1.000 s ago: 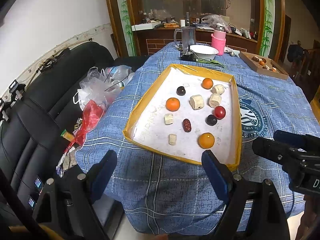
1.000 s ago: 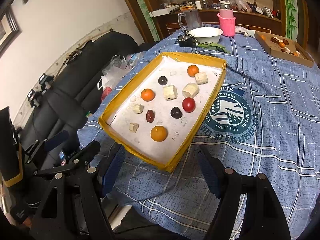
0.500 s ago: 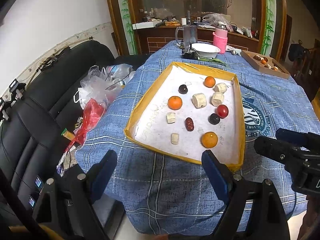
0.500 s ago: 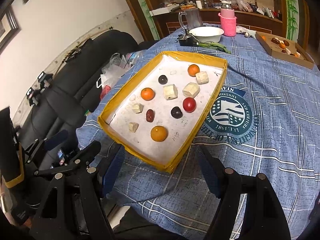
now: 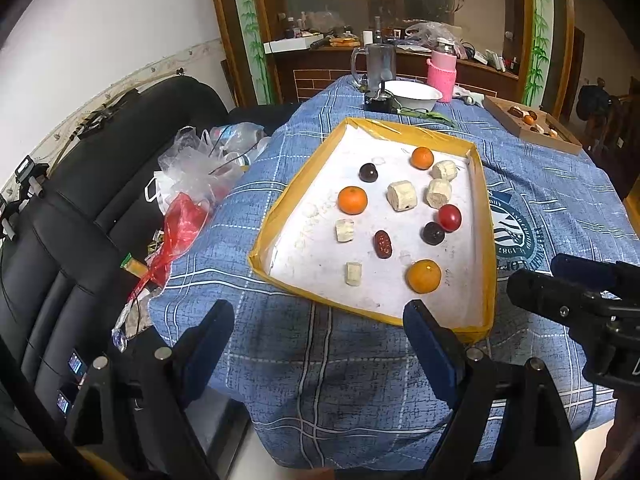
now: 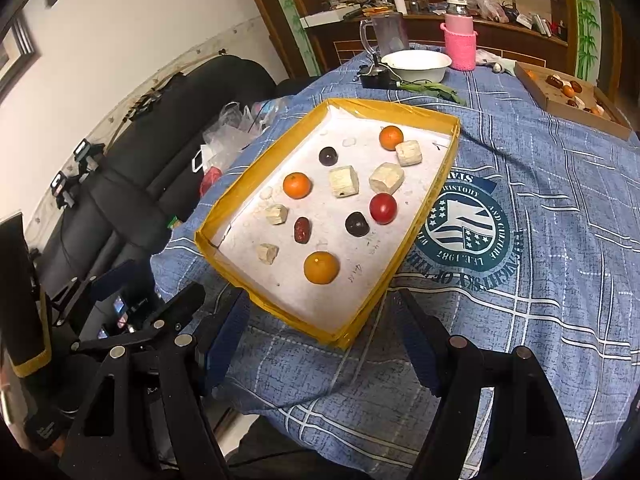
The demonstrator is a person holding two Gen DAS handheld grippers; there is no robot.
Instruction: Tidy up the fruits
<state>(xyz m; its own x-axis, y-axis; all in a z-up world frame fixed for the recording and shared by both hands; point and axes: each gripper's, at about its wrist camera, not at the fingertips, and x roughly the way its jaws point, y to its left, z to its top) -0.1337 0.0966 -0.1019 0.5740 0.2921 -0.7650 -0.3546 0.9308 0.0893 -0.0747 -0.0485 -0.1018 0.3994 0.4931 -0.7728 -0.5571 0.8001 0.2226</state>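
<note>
On tabletop under blue plaid cloth (image 5: 320,344): yellow-rimmed tray (image 5: 276,216) holding fruits loose, scattered. Near orange (image 5: 423,276) by near edge, red tomato (image 5: 449,217) touching dark plum (image 5: 433,233), red date (image 5: 383,244) mid-tray, pale chunks around. Left gripper (image 5: 316,344) spread wide, nothing between fingers, short of tray. Right gripper (image 6: 320,340) same, spread and empty. Cardboard box (image 6: 568,96) far right.

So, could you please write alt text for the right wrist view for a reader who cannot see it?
A yellow-rimmed tray on a blue checked tablecloth holds three oranges, a red fruit, dark fruits and pale chunks. The right gripper hovers open and empty at the tray's near edge. Behind stand a white bowl, a pink bottle and a cardboard box.
</note>
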